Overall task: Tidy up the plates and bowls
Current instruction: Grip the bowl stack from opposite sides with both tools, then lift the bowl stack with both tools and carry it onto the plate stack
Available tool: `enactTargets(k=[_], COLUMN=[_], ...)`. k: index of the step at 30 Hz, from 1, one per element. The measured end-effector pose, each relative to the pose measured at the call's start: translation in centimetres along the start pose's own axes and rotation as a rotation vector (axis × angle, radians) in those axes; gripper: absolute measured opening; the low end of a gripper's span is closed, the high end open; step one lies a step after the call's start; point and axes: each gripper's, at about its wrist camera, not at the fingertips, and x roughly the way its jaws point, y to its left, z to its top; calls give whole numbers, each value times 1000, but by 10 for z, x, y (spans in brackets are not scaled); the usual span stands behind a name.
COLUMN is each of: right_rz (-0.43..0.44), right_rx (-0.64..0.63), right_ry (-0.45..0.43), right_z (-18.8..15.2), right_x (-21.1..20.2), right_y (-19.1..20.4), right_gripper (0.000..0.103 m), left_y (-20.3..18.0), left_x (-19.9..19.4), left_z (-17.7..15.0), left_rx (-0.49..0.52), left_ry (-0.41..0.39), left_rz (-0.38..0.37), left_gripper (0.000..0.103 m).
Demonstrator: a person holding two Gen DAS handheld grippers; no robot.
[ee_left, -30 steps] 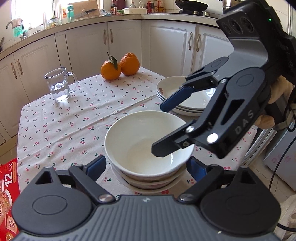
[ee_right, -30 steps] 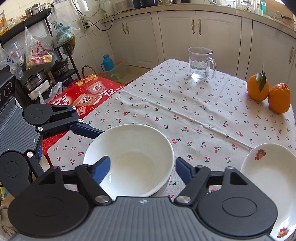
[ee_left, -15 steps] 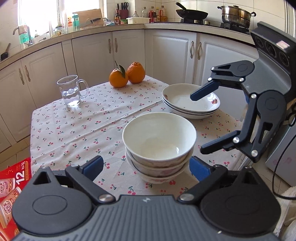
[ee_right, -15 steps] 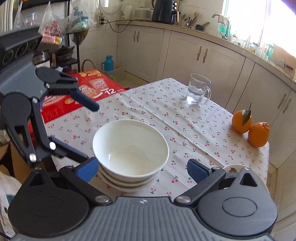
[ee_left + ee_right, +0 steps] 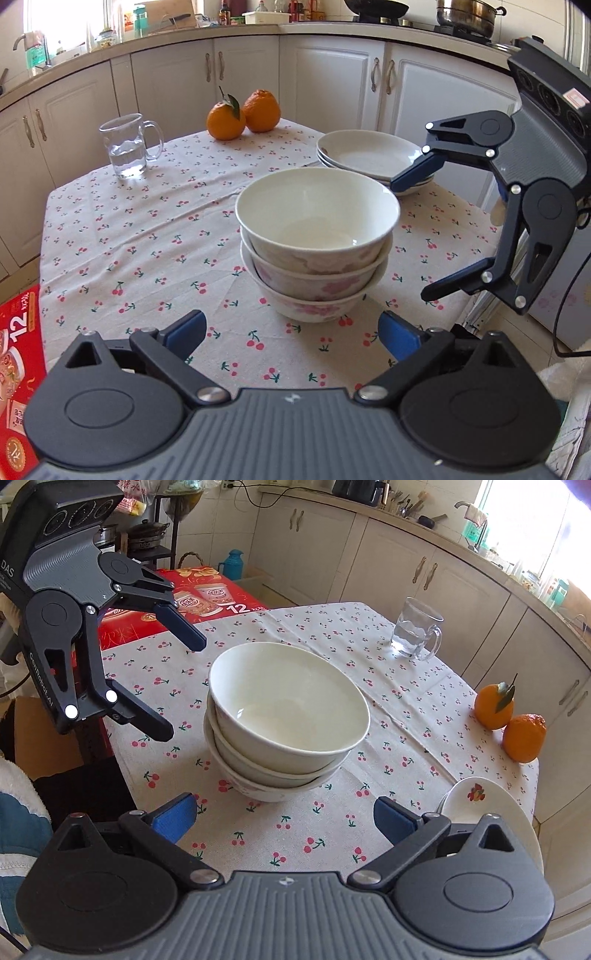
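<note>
Stack of 3 bowls (image 5: 316, 243) stands on the cherry-print tablecloth (image 5: 147, 240), near the near edge of the table. Top bowl white inside and empty; the 2 under it show pink flower marks on their outer walls. The stack leans slightly, the top bowl tipped a little.

Left gripper (image 5: 291, 332): jaws spread wide, nothing between them. Its blue pads (image 5: 186, 328) sit nearer than the foot of the bowl stack, 1 on each side of it, apart from the bowls. No contact.

Right gripper (image 5: 413, 236), seen from the left wrist view: to the right of the bowl stack, jaws spread wide and stacked one above the other, empty. Upper blue-padded finger reaches across in front of the plates; lower finger points toward the stack's base from the right. Neither touches the bowls. From its own camera, the right gripper (image 5: 282, 818) frames the stack between its pads without contact.

Stack of plates (image 5: 369, 157) lies far right of the bowls, near the table's right edge; how many plates I cannot tell exactly.

Far left: glass mug (image 5: 129, 146) with water. Far middle: 2 oranges (image 5: 242, 114), touching, 1 with a leaf. Red carton (image 5: 177, 605) on the floor left of the table.
</note>
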Motion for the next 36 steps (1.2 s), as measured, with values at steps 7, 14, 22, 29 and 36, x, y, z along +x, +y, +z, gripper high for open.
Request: enactTargets(k=[7, 14, 22, 29, 36], right_rz=[69, 162, 229, 270, 305], right_rx=[17, -18, -96, -109, -109], right_ry=[33, 33, 47, 52, 60], right_z=[-7, -1, 11, 19, 21], right_x=[26, 47, 59, 64, 67], right_y=[-10, -21, -29, -34, -36], right_gripper=[103, 103, 102, 95, 90], left_y=[4, 10, 16, 19, 24], left_x=[27, 45, 53, 59, 62], left_z=[0, 8, 17, 22, 27], left_rx=[66, 190, 286, 323, 335], left_ry=[42, 71, 84, 106, 118], left_rz=[-33, -109, -210, -265, -303], left_gripper=[99, 98, 90, 84, 81])
